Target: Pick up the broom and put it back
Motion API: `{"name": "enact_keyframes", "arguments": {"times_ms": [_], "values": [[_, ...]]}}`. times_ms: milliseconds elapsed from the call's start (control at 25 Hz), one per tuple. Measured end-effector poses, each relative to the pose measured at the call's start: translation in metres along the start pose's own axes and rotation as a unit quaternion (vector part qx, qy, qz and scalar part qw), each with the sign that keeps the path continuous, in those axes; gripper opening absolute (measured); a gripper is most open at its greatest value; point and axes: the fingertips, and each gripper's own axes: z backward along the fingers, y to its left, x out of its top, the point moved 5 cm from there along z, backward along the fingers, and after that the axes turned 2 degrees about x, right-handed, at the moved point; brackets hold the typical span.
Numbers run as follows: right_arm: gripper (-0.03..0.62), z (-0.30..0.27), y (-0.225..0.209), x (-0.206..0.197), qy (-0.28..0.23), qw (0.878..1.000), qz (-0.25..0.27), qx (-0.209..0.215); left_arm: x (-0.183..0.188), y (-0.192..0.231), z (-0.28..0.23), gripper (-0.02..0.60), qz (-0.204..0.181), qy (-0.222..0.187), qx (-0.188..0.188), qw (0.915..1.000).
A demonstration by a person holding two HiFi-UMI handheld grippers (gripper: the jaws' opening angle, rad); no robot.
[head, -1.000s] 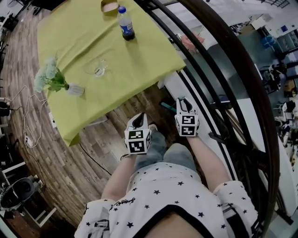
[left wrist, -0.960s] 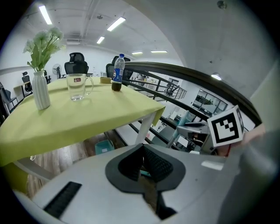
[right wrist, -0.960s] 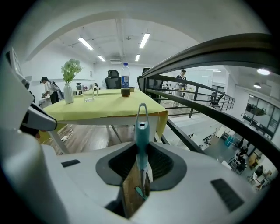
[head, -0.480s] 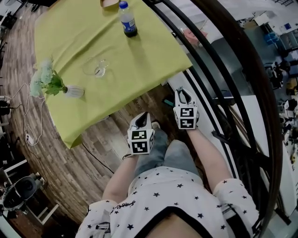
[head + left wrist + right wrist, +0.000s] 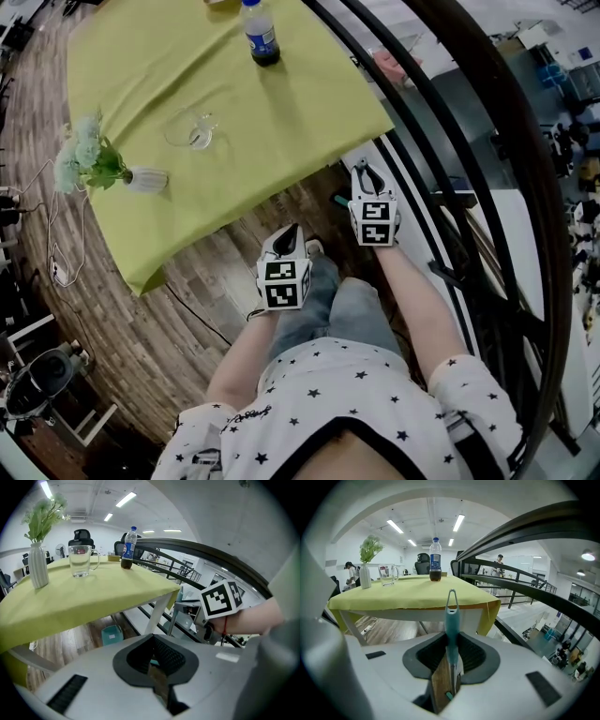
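Note:
The broom shows only as a teal handle with a hanging loop at its tip. It stands upright between the black pads of my right gripper, which is shut on it. In the head view a short teal stretch of the handle shows left of the right gripper, near the corner of the table. My left gripper hangs lower, beside the person's knee. Its pads meet with nothing held. The broom's head is out of sight.
A table under a yellow-green cloth carries a cola bottle, a glass mug and a vase of flowers. A dark curved railing runs close on the right. A teal box sits under the table. Cables lie on the wood floor.
My right gripper has moved forward toward the table's corner with the teal handle still in it. The left gripper has shifted only slightly.

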Motion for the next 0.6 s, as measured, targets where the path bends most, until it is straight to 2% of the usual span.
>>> {"name": "enact_keyframes", "arguments": {"times_ms": [600], "values": [[0.079,-0.029,-0.001,0.004,0.012,1.000,-0.002,-0.004,-0.010,0.000,-0.003,0.011,-0.001,0.014,-0.009,0.9999]]}}
